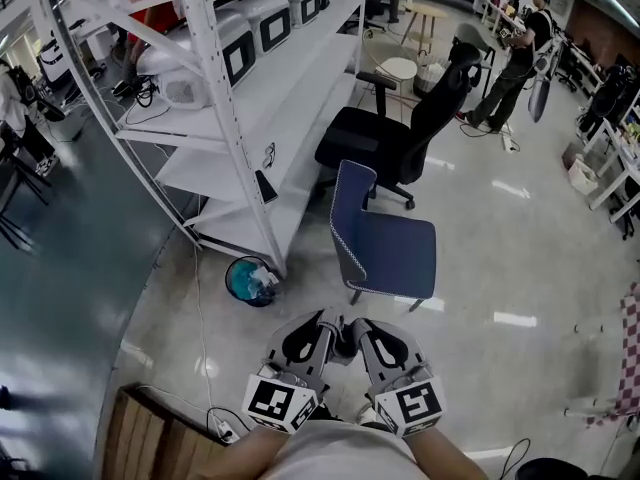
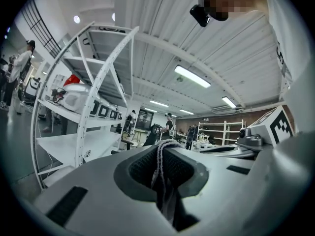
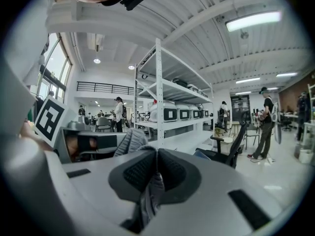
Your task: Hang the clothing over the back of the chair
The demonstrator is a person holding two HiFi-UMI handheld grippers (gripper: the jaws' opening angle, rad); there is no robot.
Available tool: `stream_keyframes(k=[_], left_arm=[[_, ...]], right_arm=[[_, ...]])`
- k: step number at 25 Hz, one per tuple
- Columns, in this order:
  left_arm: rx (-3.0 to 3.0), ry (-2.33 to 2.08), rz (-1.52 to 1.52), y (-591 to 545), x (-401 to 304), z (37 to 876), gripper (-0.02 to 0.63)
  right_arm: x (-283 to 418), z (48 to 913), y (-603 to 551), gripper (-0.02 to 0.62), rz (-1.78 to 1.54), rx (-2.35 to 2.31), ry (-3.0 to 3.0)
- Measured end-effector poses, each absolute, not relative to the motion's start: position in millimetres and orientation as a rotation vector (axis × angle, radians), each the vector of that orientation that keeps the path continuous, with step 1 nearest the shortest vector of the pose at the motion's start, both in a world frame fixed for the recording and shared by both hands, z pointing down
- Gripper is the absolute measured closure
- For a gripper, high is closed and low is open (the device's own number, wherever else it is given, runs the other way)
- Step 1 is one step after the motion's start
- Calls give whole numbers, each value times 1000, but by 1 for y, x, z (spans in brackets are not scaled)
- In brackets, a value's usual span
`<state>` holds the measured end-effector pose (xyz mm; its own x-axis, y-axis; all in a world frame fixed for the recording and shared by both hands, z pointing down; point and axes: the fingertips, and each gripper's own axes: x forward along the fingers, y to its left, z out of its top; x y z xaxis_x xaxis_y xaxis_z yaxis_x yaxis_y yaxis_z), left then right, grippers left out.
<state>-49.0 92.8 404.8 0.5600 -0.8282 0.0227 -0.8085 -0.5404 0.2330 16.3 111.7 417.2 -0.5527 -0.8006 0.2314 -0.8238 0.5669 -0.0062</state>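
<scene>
A blue padded chair (image 1: 385, 243) stands on the floor ahead of me, its backrest (image 1: 350, 218) toward the shelving. My left gripper (image 1: 328, 320) and right gripper (image 1: 358, 326) are held side by side just short of the chair, tips nearly touching. Both are shut on grey clothing. In the left gripper view the left gripper (image 2: 165, 149) pinches a grey knit edge with a pale cord (image 2: 162, 176). In the right gripper view the right gripper (image 3: 156, 154) clamps a fold of grey fabric (image 3: 152, 193), with more of it bunched to the left (image 3: 129, 140). From the head view the garment is mostly hidden.
A white shelving rack (image 1: 250, 118) with appliances runs along the left. A teal bin (image 1: 250, 280) sits at its foot. A black office chair (image 1: 400, 133) is behind the blue one. A wooden piece (image 1: 150, 438) and a power strip (image 1: 222, 430) lie near left. A person (image 1: 520, 58) stands far right.
</scene>
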Motion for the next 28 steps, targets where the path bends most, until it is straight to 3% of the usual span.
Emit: stream_keyframes(k=[28], left_arm=[[2581, -1278, -179, 37, -89, 415, 569]], right_arm=[[-17, 423, 58, 568, 152, 1432, -2494]])
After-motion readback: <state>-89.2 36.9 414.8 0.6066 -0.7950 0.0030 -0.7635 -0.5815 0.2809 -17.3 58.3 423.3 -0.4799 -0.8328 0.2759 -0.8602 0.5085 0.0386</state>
